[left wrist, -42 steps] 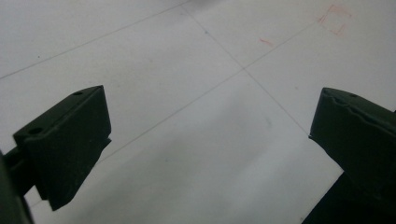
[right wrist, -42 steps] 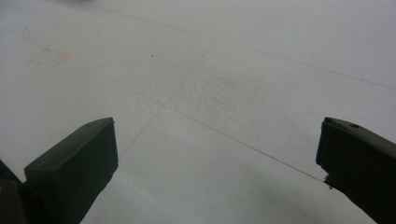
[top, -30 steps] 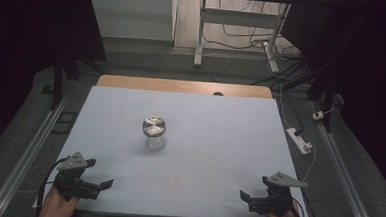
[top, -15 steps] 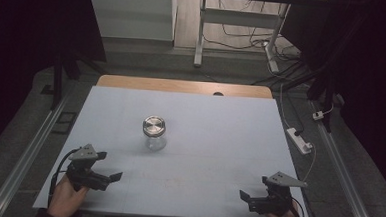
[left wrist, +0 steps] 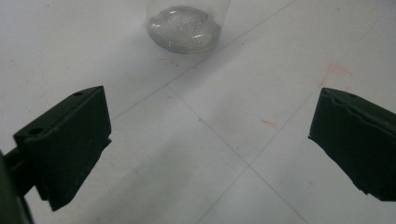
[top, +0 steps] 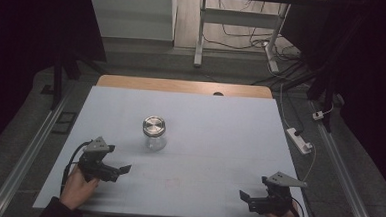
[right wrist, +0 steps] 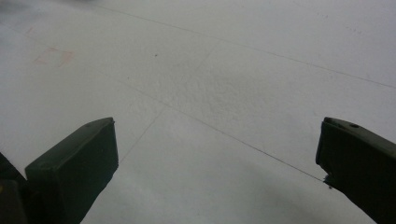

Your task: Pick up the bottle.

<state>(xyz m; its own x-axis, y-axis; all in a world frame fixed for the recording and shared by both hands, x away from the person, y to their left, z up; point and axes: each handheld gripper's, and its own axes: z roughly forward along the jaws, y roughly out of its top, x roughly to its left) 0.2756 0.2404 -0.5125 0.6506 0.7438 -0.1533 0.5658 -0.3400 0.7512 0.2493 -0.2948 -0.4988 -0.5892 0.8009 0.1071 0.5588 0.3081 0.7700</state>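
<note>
Near the table (top: 221, 110) centre, a glass jar (top: 154, 133) with a metal lid (top: 153, 124) is seen upright. Left gripper (top: 122, 170) is held near the jar, pointed toward it, 2 jaws wide apart, nothing gripped. Right gripper (top: 242, 197) is kept at the front-right edge, well apart from the jar, jaws spread, empty.

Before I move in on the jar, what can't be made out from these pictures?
- Jar: the left gripper view's top edge cuts off everything above its base.
- Jar contents: too small in the high view; lid covers the top.
- Right hand-held gripper: low in the high view; its own view holds bare table.
</note>
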